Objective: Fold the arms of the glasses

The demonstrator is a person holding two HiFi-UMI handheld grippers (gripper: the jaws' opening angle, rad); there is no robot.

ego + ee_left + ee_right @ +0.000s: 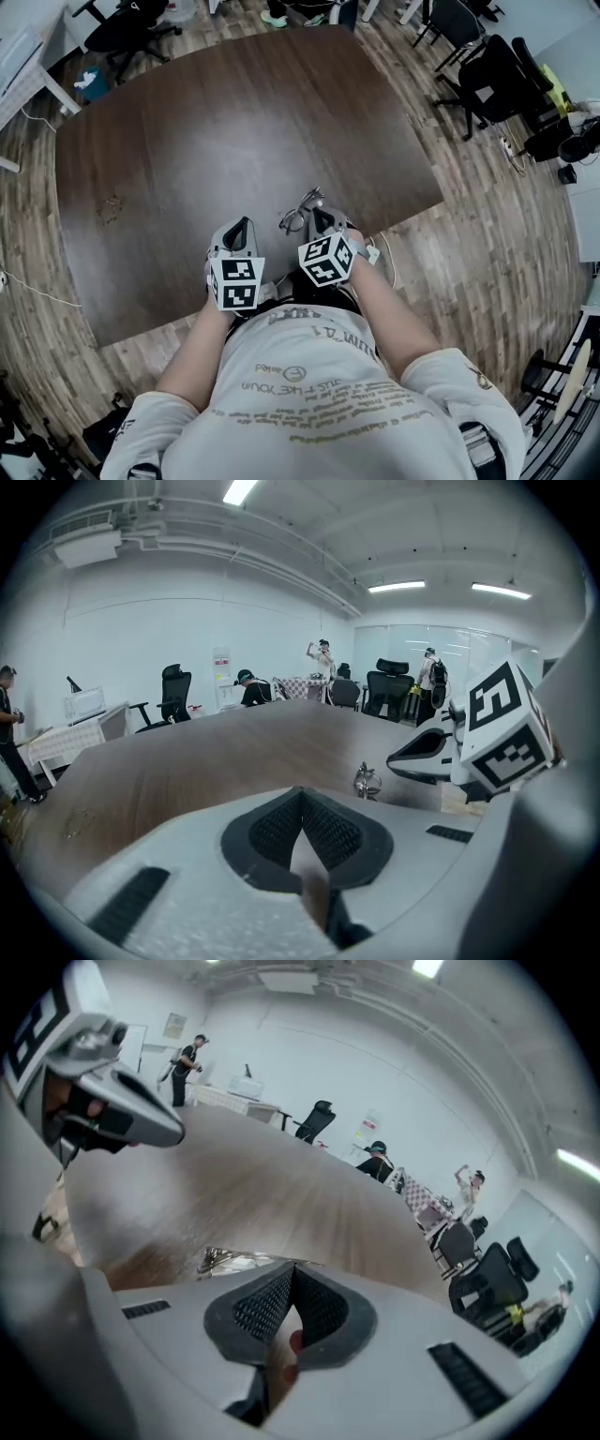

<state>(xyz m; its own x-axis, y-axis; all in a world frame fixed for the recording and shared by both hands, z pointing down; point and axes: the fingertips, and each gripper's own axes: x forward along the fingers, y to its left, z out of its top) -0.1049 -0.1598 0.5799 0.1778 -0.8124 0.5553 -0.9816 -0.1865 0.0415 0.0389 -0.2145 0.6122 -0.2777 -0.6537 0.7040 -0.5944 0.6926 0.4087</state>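
1. This is an open office with a wood floor, and swivel chairs stand round a big dark counter (187,141). The only thing on it that I can make out is the glasses (292,221). They lie just past the tips of the right tongs (292,1267), and ahead of and to the right of the left tongs (300,791), clear of them.
2. Both tongs have their pads pressed together, and I see nothing between either pair. The right tips are so near the frame that I cannot rule out a touch.
3. The arms look unfolded to me, though the frame is too small to be sure. If closed tips nudge an arm while nothing steadies the frame, I would expect the light glasses to skid over the smooth counter rather than fold.
4. A push at the wrong angle, across the hinge rather than along its swing, could bend a thin arm or strain the hinge.
5. The counter's edge runs close behind the tongs, on the person's side. Dragging the glasses back that way could tip them onto the floor.
6. Clamping on a lens instead of the arm or bridge risks smears or scratches, and a hard pinch could warp the thin frame.
7. The two tongs sit close side by side, so they could knock each other and jolt the glasses.
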